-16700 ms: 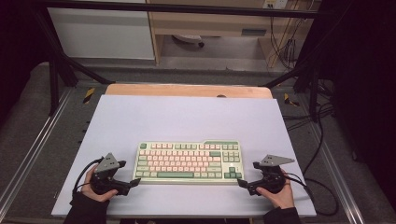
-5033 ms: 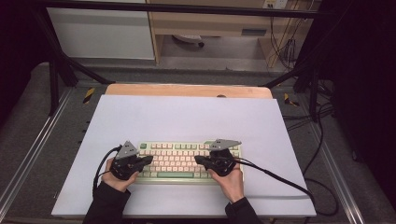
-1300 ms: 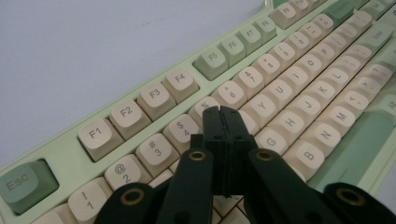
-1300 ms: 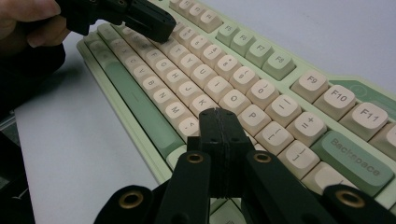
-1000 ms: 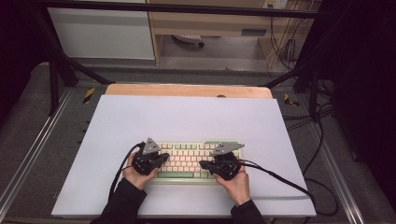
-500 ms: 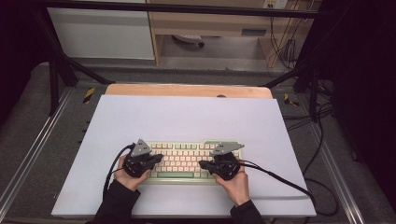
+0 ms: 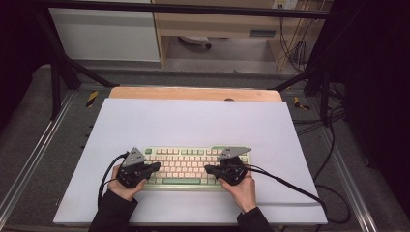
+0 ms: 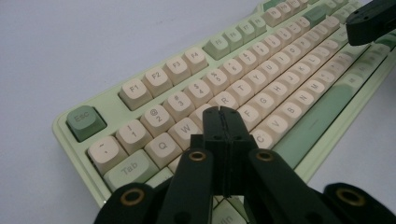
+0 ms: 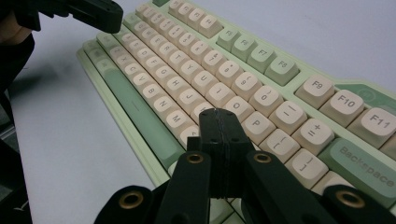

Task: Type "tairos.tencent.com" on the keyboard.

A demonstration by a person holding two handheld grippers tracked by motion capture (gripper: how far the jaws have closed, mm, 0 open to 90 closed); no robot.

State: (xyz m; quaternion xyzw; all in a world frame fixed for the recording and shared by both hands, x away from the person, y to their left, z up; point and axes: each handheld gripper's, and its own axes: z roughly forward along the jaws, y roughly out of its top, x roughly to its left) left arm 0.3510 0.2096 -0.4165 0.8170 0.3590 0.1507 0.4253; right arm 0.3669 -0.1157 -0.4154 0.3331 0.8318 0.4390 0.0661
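From above, the keyboard (image 7: pixel 191 166) lies near the worktop's (image 7: pixel 193 121) front edge, with both hands angled inward over its ends. The left tool (image 8: pixel 223 116) hovers, jaws pressed together (holding nothing), above the letter keys. The right tool (image 9: pixel 220 119) is likewise closed and empty.

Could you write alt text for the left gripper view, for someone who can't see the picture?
Two black jaws of the left gripper, pressed shut with nothing between them, point down at the left end of a pale green keyboard with cream keys, their tips above the keys near W, E and R. The keyboard lies on a light tabletop, and the right gripper juts in at the top right corner.
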